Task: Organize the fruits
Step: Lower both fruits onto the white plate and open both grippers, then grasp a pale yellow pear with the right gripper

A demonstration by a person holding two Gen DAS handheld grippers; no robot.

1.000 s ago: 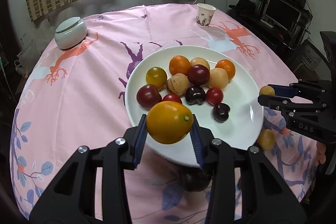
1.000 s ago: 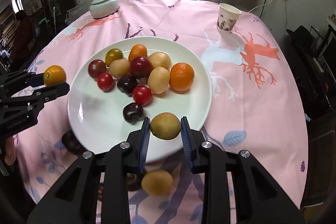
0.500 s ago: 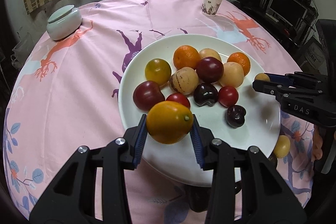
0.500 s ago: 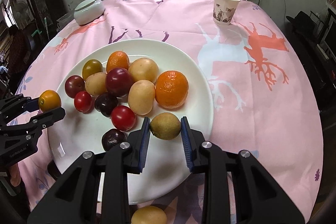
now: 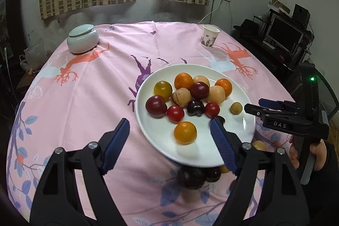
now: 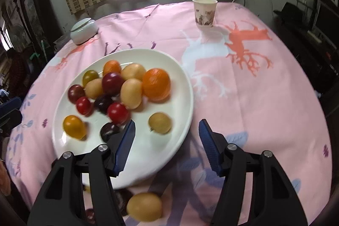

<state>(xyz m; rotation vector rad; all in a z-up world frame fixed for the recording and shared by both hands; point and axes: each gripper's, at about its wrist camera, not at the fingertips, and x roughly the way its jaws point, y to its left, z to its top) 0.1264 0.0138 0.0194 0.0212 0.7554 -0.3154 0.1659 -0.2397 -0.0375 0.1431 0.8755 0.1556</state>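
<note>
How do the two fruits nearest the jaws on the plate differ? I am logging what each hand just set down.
The orange-yellow fruit lies before the left gripper; the small tan fruit lies before the right gripper. The orange-yellow fruit is glossy and bright; the tan one is dull greenish-brown. The orange-yellow fruit looks larger. Both rest free on the white plate, apart from the main cluster, and both grippers' jaws, having just opened, hold nothing.

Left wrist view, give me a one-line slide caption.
Open left gripper above an orange-yellow fruit lying free on the white plate.
</note>
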